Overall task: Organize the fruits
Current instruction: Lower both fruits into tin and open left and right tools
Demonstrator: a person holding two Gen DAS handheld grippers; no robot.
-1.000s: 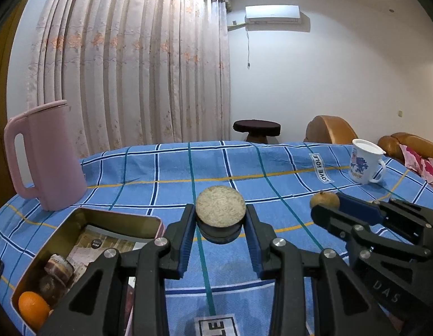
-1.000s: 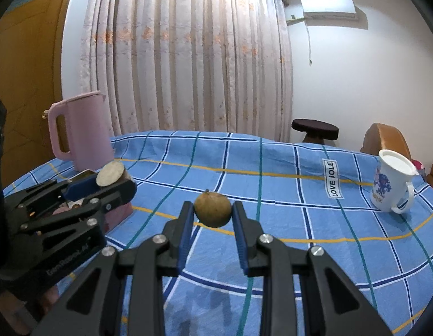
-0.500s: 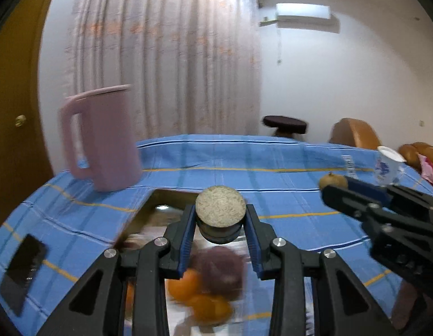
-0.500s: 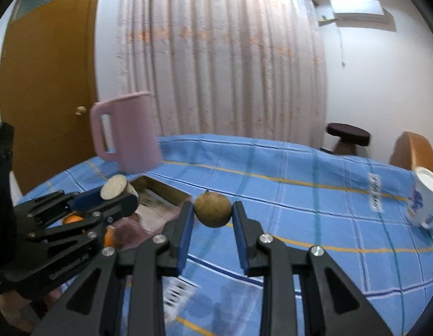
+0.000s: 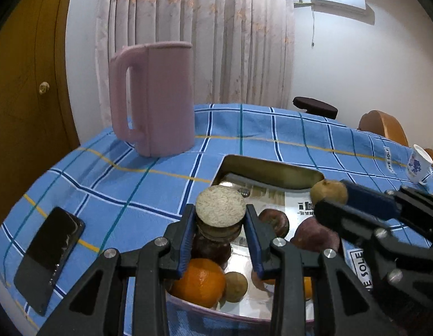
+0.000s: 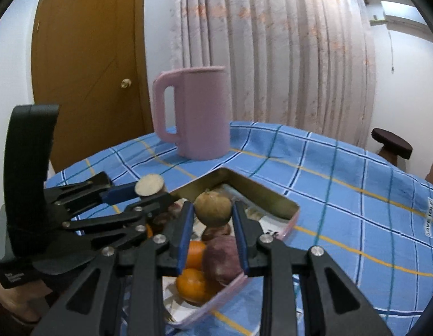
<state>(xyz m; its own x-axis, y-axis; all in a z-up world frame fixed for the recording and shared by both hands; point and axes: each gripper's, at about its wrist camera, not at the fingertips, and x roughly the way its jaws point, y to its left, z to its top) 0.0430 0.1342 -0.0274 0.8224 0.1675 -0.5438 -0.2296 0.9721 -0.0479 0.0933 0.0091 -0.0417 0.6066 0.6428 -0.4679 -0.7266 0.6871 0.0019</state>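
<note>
My left gripper (image 5: 219, 218) is shut on a cut brown fruit piece (image 5: 219, 210) with a pale flat top, held over the near end of a gold tin tray (image 5: 272, 165). My right gripper (image 6: 213, 212) is shut on a round brown fruit (image 6: 213, 208), held above the same tray (image 6: 261, 196). In the left wrist view the right gripper (image 5: 332, 198) and its fruit (image 5: 327, 191) hang over the tray's right side. The tray holds oranges (image 5: 198, 282), dark purple fruits (image 5: 314, 238) and a small brown fruit (image 5: 235, 287). In the right wrist view the left gripper (image 6: 152, 193) is at left.
A pink jug (image 5: 154, 98) stands on the blue checked tablecloth (image 5: 149, 179) behind the tray. A black phone (image 5: 49, 254) lies at the left near the table edge. A white mug (image 5: 418, 166) stands far right. A door (image 6: 84, 84) and curtain lie beyond.
Both grippers have swung left and down with their fruit and now hang over the tin tray. The jug and the tray's contents have come close into view.
</note>
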